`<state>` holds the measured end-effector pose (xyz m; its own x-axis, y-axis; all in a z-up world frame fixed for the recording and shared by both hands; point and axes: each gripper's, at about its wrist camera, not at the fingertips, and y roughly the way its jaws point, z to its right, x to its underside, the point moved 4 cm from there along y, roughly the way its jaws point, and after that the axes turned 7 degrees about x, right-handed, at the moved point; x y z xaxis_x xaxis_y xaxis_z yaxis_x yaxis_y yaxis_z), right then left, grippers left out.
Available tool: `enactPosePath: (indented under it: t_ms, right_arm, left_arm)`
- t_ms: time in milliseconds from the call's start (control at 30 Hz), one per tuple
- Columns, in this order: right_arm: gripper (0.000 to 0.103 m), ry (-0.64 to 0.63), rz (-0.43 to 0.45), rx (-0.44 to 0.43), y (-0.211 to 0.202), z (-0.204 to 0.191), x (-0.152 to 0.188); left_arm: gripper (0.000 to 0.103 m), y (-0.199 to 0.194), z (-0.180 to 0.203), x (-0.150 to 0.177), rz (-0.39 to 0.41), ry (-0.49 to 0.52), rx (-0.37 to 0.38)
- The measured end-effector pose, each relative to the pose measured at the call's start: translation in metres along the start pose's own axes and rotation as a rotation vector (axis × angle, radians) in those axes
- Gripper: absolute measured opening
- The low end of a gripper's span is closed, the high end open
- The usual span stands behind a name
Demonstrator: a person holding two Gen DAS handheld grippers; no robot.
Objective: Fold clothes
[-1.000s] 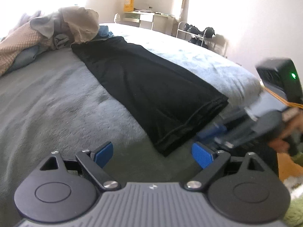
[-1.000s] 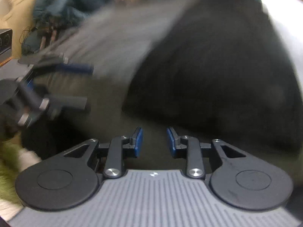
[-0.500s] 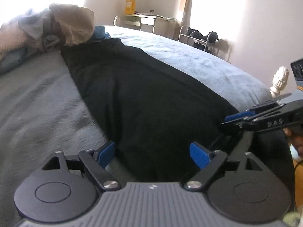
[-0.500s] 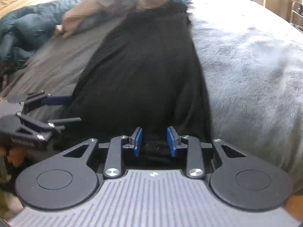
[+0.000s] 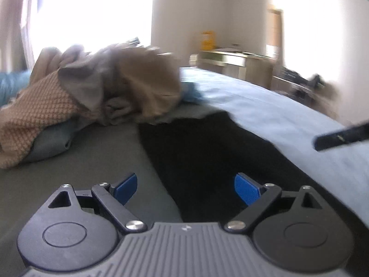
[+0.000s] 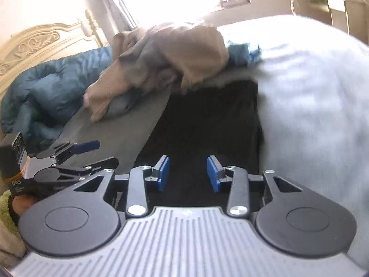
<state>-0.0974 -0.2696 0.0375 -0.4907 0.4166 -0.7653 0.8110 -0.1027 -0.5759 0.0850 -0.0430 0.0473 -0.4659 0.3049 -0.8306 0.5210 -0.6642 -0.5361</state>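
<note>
Beside the black garment's [image 6: 203, 124] left edge, grey blanket [image 5: 96, 161] lies bare.

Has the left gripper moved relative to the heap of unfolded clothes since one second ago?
Yes. The left gripper has advanced along the black garment toward the clothes heap, which now looms larger and nearer.

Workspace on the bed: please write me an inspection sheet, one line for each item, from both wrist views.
Surface: bed, dark grey blanket on one side, pale blue on the other.
Job's things: black garment lying flat along the bed.
Clutter: heap of unfolded clothes at its far end; blue quilt by the headboard.
Grippers: left tongs wide open, nothing between; right tongs opening, empty, over the garment's near part.
Cables: nothing seen.
Surroundings: bright window, desk with a yellow box, blurred.
</note>
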Motion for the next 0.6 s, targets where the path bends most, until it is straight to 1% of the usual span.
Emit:
enactPosePath:
  t_ms: [33, 67, 100, 167, 200, 233, 300, 367, 433, 467, 500, 533, 567, 600]
  right_arm:
    - [0.041, -0.013, 0.017, 0.016, 0.015, 0.005, -0.016]
    - [0.041, -0.027, 0.035, 0.032, 0.029, 0.01, -0.032]
    - [0.045, -0.036, 0.054, 0.055, 0.046, 0.015, -0.046]
    - [0.049, -0.049, 0.067, 0.083, 0.077, 0.035, -0.071]
    - [0.051, -0.037, 0.071, 0.093, 0.093, 0.044, -0.082]
    - [0.052, -0.017, 0.062, 0.096, 0.108, 0.056, -0.093]
    - [0.052, 0.084, 0.044, 0.084, 0.139, 0.085, -0.11]
    - [0.054, 0.199, 0.022, 0.046, 0.168, 0.11, -0.119]
    - [0.054, 0.292, -0.014, 0.003, 0.196, 0.128, -0.124]
    - [0.054, 0.329, -0.032, -0.015, 0.209, 0.136, -0.125]
    - [0.054, 0.346, -0.048, -0.016, 0.218, 0.141, -0.123]
    - [0.054, 0.352, -0.056, -0.003, 0.224, 0.143, -0.122]
    - [0.054, 0.356, -0.064, 0.01, 0.231, 0.145, -0.122]
    - [0.054, 0.351, -0.066, 0.02, 0.233, 0.144, -0.119]
  left_arm:
    - [0.092, 0.011, -0.042, -0.008, -0.007, -0.052, 0.007]
    - [0.091, 0.028, -0.071, -0.015, -0.014, -0.108, 0.013]
    - [0.091, 0.045, -0.098, -0.022, -0.021, -0.165, 0.019]
    - [0.09, 0.075, -0.142, -0.028, -0.031, -0.227, 0.033]
    - [0.087, 0.088, -0.165, -0.029, -0.036, -0.258, 0.027]
    - [0.086, 0.1, -0.179, -0.03, -0.04, -0.283, 0.022]
    - [0.08, 0.126, -0.2, -0.035, -0.046, -0.317, 0.019]
    - [0.076, 0.142, -0.208, -0.035, -0.036, -0.324, 0.032]
    - [0.065, 0.151, -0.209, -0.032, -0.009, -0.323, 0.034]
    - [0.051, 0.154, -0.21, -0.031, 0.005, -0.318, 0.031]
    - [0.027, 0.156, -0.211, -0.029, 0.018, -0.316, 0.038]
    - [0.01, 0.158, -0.213, -0.028, 0.026, -0.322, 0.046]
    - [0.004, 0.156, -0.217, -0.027, 0.043, -0.345, 0.056]
    - [0.004, 0.151, -0.222, -0.027, 0.091, -0.377, 0.06]
